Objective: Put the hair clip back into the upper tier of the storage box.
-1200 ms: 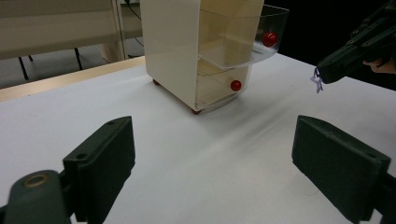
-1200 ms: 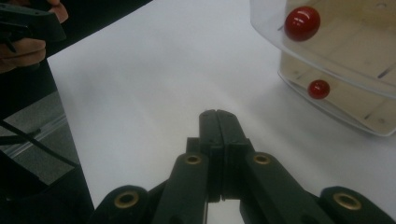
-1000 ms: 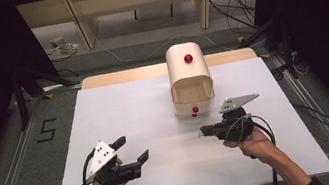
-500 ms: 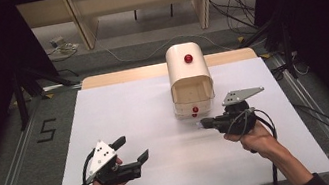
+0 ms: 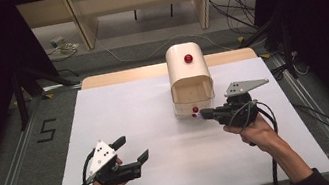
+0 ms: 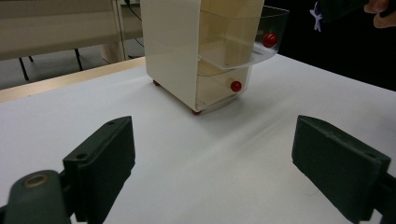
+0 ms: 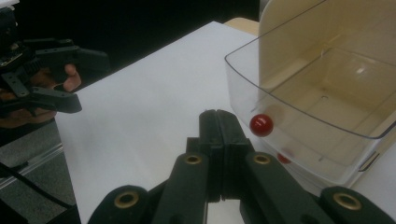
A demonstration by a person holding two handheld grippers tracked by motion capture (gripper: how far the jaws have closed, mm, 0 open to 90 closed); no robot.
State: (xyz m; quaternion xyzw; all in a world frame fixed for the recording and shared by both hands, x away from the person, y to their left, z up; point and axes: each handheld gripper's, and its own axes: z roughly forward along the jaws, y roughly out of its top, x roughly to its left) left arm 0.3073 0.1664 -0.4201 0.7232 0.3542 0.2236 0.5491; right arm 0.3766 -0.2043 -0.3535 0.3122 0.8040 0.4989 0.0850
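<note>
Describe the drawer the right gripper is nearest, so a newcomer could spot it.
On the white table stands a cream cabinet. Its clear upper drawer is pulled out, with a red knob on its front; the lower drawer beneath sits closed.

Right gripper at cream cabinet (jaws closed); left gripper agape.

Cream cabinet with clear drawers and red knobs; white worktop; black tools, left tool and right tool.
</note>
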